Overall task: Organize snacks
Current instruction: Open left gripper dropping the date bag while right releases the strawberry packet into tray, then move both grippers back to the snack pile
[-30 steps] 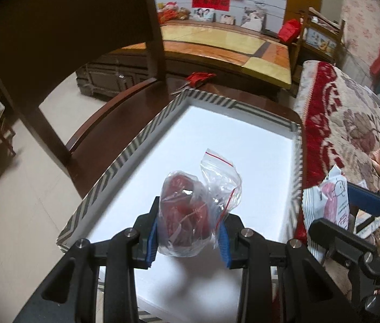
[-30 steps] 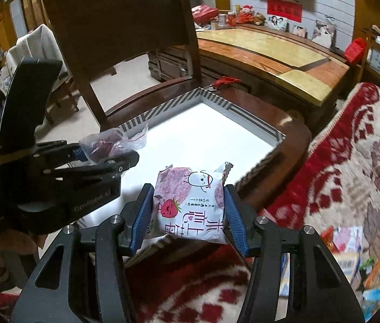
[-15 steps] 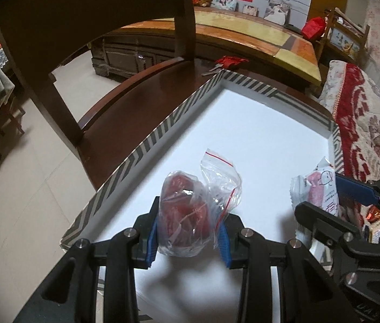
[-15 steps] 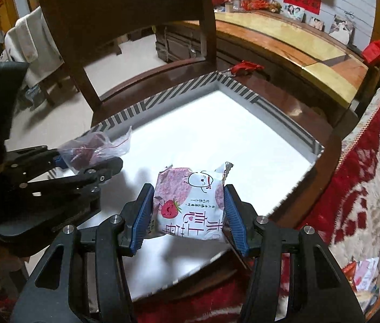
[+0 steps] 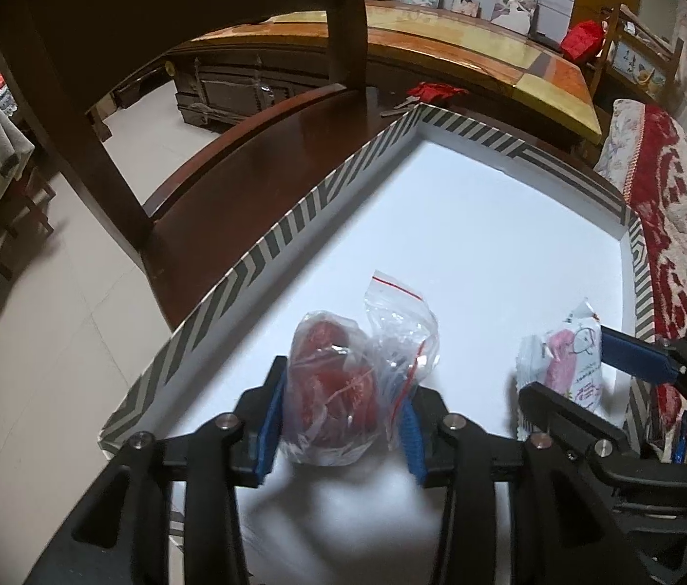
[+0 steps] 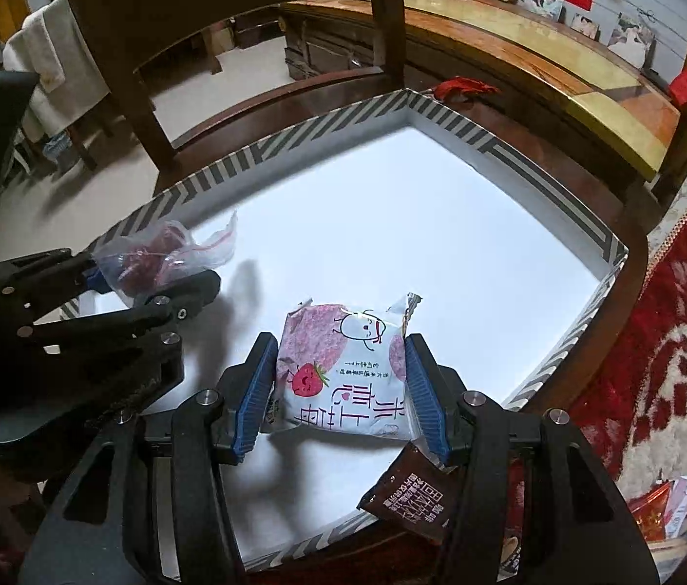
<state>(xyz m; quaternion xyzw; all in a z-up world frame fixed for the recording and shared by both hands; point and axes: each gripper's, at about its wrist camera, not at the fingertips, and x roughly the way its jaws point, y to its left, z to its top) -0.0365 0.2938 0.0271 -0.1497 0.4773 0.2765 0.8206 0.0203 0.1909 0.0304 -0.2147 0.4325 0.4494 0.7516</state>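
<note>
My left gripper [image 5: 338, 414] is pinched on a clear zip-seal plastic bag of dark red snacks [image 5: 331, 390], its blue pads pressing both sides of the bulging bag. The bag's crumpled top with a red seal strip sticks up to the right, and the contents look like glossy red lumps wrapped in film. From the right wrist view the same bag [image 6: 158, 256] hangs over the near-left corner of the shallow white tray with a grey-and-white striped rim [image 6: 324, 122]; I cannot tell if it touches the floor of the tray.

My right gripper [image 6: 341, 392] is clamped on a flat white-and-pink snack packet printed with a cartoon strawberry and red characters [image 6: 343, 370]. The packet is held level above the tray's white floor, near its front-right part, with its crimped top edge pointing away from me. Just below the right finger a dark brown packet with white lettering [image 6: 409, 499] lies across the tray's near rim.

The tray sits on a dark brown wooden chair seat [image 5: 256, 165].
</note>
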